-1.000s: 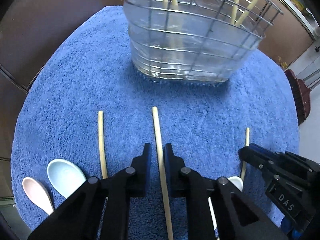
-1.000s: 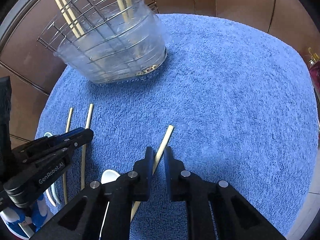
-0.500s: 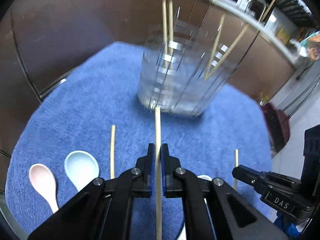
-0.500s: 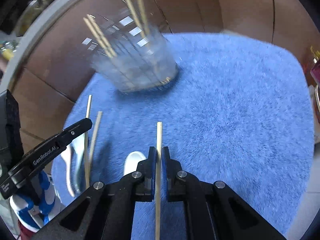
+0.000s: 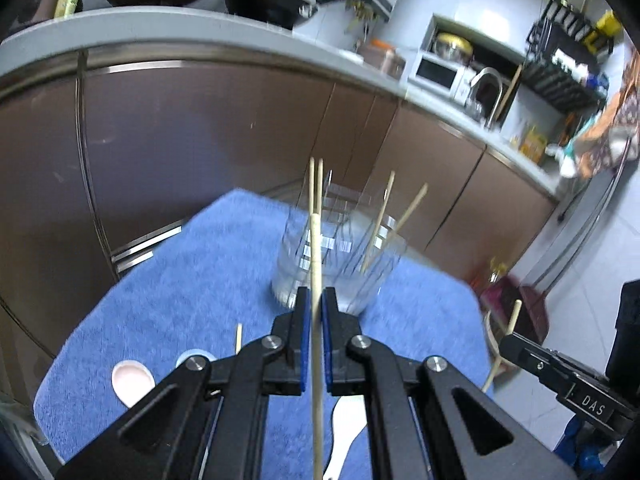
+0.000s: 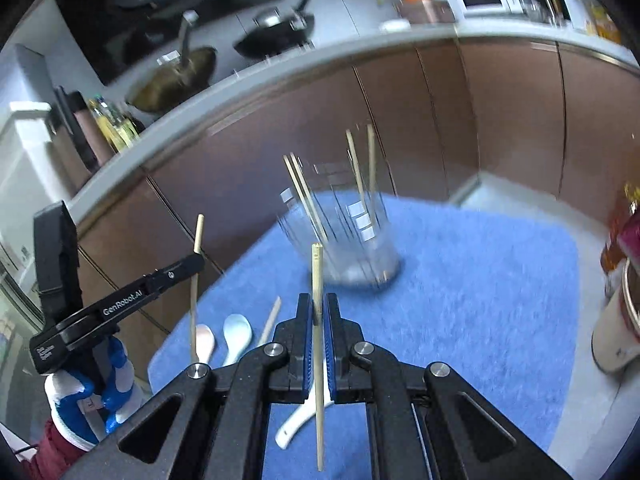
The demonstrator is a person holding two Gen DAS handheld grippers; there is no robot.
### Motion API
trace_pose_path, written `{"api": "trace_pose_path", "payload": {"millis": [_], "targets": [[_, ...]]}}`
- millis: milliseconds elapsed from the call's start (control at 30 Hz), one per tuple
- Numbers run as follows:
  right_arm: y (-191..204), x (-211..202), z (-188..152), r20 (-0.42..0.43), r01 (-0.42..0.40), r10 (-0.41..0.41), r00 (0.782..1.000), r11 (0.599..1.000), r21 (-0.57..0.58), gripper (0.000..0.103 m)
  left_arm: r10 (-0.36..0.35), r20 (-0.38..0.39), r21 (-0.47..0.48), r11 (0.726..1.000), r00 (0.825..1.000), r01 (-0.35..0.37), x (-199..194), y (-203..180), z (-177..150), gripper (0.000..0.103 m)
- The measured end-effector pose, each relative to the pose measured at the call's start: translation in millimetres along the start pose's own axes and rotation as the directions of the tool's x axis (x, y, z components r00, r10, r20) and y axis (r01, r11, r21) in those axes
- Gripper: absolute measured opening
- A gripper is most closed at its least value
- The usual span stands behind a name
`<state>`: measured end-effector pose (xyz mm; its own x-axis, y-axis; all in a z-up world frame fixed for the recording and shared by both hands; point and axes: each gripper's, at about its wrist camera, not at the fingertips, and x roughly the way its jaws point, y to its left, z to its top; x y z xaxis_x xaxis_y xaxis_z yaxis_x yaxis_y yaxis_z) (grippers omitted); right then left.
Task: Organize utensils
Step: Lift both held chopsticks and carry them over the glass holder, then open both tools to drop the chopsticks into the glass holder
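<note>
My left gripper point(image 5: 316, 300) is shut on a pale wooden chopstick point(image 5: 316, 256), lifted above the blue towel point(image 5: 192, 280) and pointing toward the clear wire-framed utensil holder point(image 5: 340, 268). Several chopsticks stand in that holder. My right gripper point(image 6: 318, 304) is likewise shut on a second chopstick point(image 6: 317, 272), in the air short of the holder point(image 6: 360, 248). Each wrist view catches the other gripper from the side, left gripper point(image 6: 198, 262) and right gripper point(image 5: 506, 340), each with its stick. On the towel lie a pink spoon point(image 6: 204, 340), a light blue spoon point(image 6: 238, 332), a white spoon point(image 6: 296, 420) and one loose chopstick point(image 6: 270, 320).
Brown cabinet fronts point(image 5: 200, 140) and a grey counter with pans point(image 5: 272, 4) rise behind the towel. A tall cup point(image 6: 616, 328) and bottles stand off the towel's right edge. The towel's right half point(image 6: 480, 280) is bare.
Both grippers closed on a chopstick lying on the towel and rose with it. The views tilted up, so the holder looks farther off and the kitchen counter has come into sight.
</note>
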<state>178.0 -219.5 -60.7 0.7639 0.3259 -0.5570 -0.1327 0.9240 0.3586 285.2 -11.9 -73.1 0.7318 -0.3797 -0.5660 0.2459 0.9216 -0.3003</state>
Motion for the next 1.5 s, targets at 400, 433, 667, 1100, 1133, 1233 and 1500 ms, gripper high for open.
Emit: {"api": "trace_pose_path", "payload": {"millis": [400,433,667,1100,1133,1233,1500], "targets": [[23,-1,92,0.332,-0.077,0.115,0.936,0.989,-0.125,0.006,-0.022,0.339,-0.089,0.994,0.940,0.056,5,-13,107,0.005],[23,6,101,0.353,-0.074,0.118,0.928,0.988,-0.136,0.006,-0.015,0.363,-0.095,0.994,0.932,0.053,11,-14,114,0.005],[12,62,128,0.406,0.001,0.079,0.911,0.981,-0.195,0.006,0.088,0.464,-0.086,0.995,0.882,-0.054,73,-26,135,0.005],[-25,144,89,0.358,0.090,-0.007,0.934,0.973,-0.215,0.006,0.120,0.450,-0.086,0.992,0.885,-0.090,162,-10,89,0.007],[-26,145,86,0.357,0.095,-0.012,0.934,0.971,-0.218,0.006,0.117,0.446,-0.077,0.993,0.887,-0.092,163,-10,86,0.007],[-30,141,82,0.352,0.096,-0.017,0.936,0.973,-0.209,0.017,0.109,0.437,-0.061,0.994,0.893,-0.091,160,-9,80,0.017],[-30,106,77,0.369,0.117,-0.039,0.929,0.974,-0.192,0.023,0.126,0.404,-0.031,0.992,0.906,-0.124,121,-13,64,0.032]]}}
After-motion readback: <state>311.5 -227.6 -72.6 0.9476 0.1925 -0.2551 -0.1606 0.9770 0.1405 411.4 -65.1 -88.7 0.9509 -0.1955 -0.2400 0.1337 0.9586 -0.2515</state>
